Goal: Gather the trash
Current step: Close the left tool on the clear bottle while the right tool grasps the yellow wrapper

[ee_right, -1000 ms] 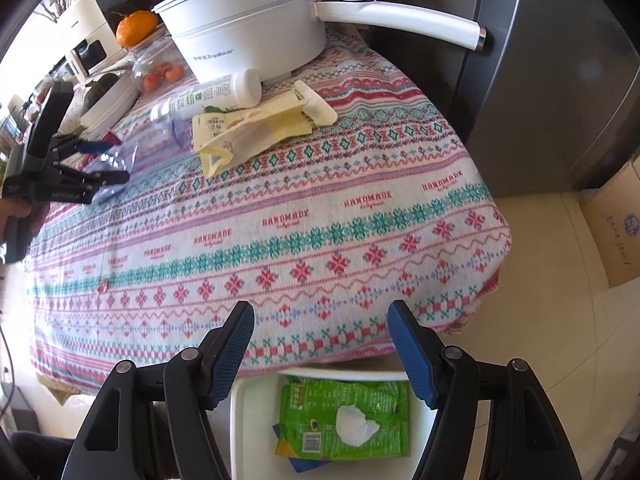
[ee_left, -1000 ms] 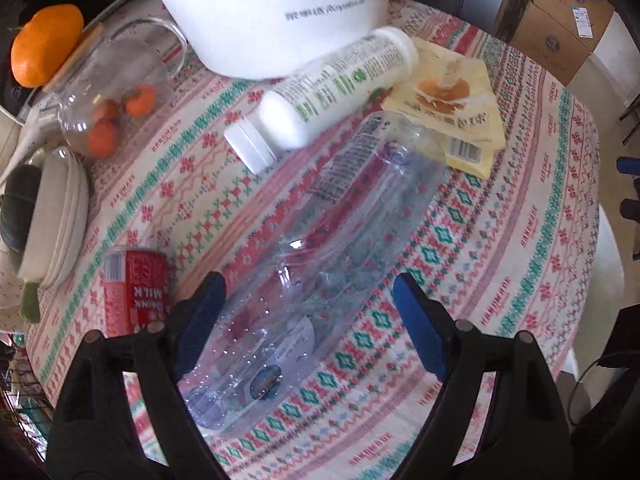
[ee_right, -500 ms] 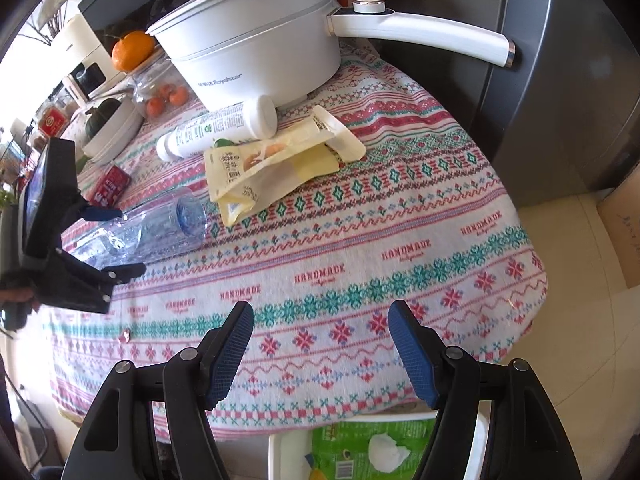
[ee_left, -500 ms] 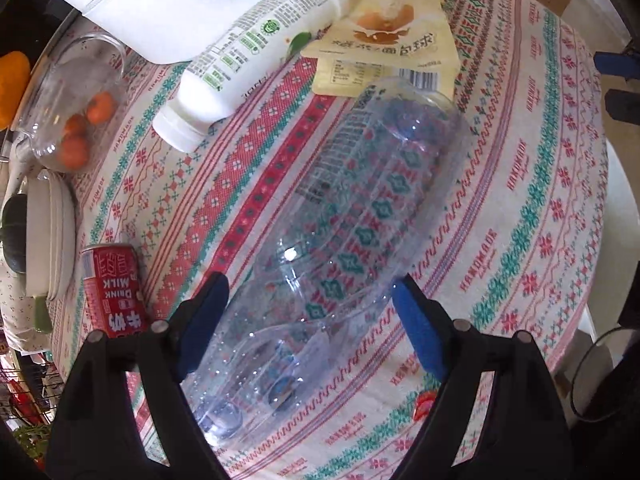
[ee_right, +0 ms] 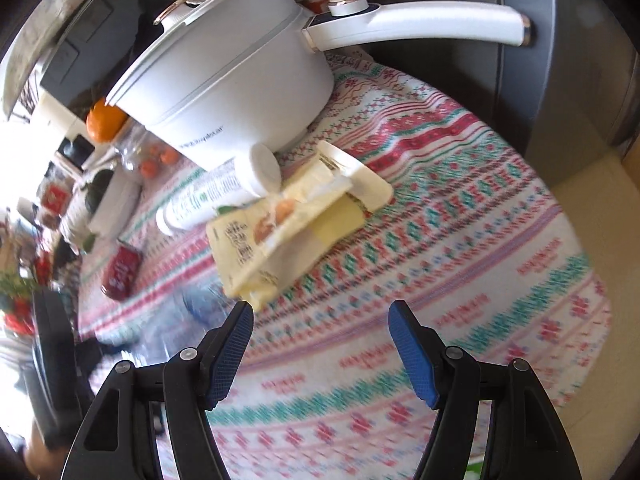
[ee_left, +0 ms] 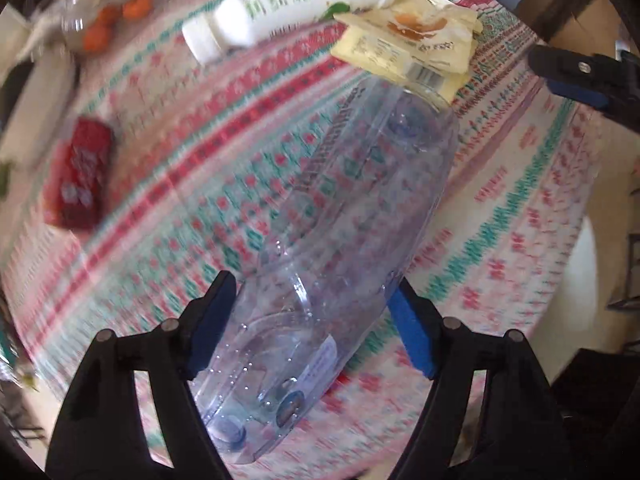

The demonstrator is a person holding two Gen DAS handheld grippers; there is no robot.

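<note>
clear bottle (ee_left: 340, 248) between left tongs (ee_left: 312, 320), pot (ee_right: 224, 80) right-only

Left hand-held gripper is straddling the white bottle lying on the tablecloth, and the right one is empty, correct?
Not the white bottle. The left wrist view shows the left hand-held gripper straddling the clear plastic bottle; the white bottle lies farther off. The right hand-held gripper is empty.

Quick count of what's out ahead of the grippers: one clear plastic bottle (ee_left: 352, 216), one white bottle with green print (ee_left: 296, 4), one yellow snack pouch (ee_left: 412, 48), one red drink can (ee_left: 80, 176), one white long-handled pot (ee_right: 240, 92), one big orange (ee_right: 105, 120), and three small orange fruits (ee_left: 116, 20) in a glass container.
</note>
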